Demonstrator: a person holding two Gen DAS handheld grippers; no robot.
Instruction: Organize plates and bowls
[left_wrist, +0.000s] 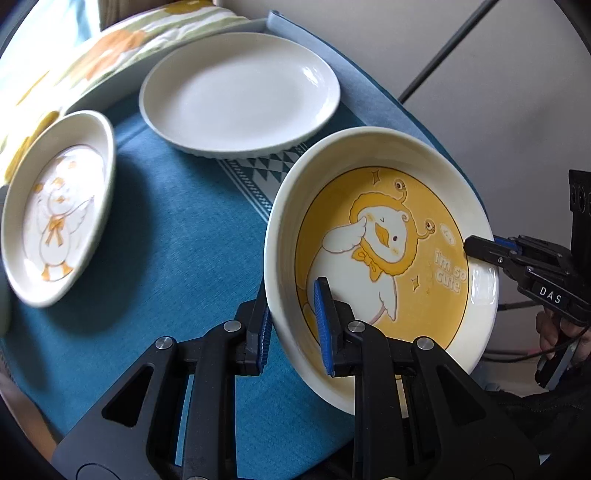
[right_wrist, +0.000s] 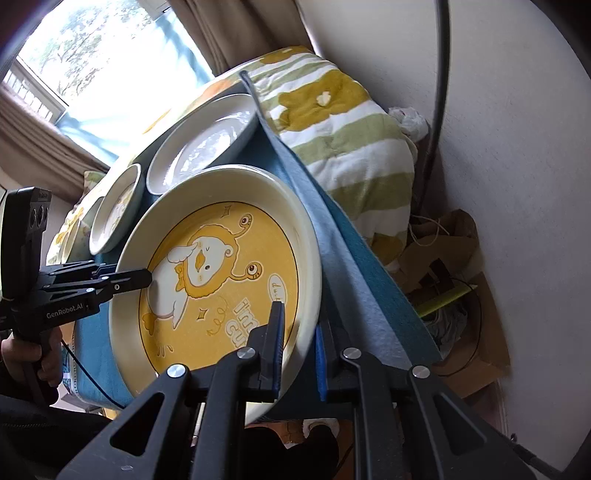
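A large cream plate with a yellow duck picture (left_wrist: 384, 258) is tilted above the blue tablecloth (left_wrist: 177, 258), held from both sides. My left gripper (left_wrist: 295, 325) is shut on its near rim. My right gripper (right_wrist: 299, 350) is shut on the opposite rim and shows at the right of the left wrist view (left_wrist: 480, 251). The plate fills the middle of the right wrist view (right_wrist: 221, 280). A plain white plate (left_wrist: 240, 96) lies behind it. A small white dish with a duck drawing (left_wrist: 59, 206) lies at the left.
A green, white and yellow striped quilt (right_wrist: 351, 147) lies along the table's far side. The table edge (right_wrist: 362, 280) drops off at the right, with cardboard and cables (right_wrist: 450, 280) on the floor below. A window (right_wrist: 92, 55) is behind.
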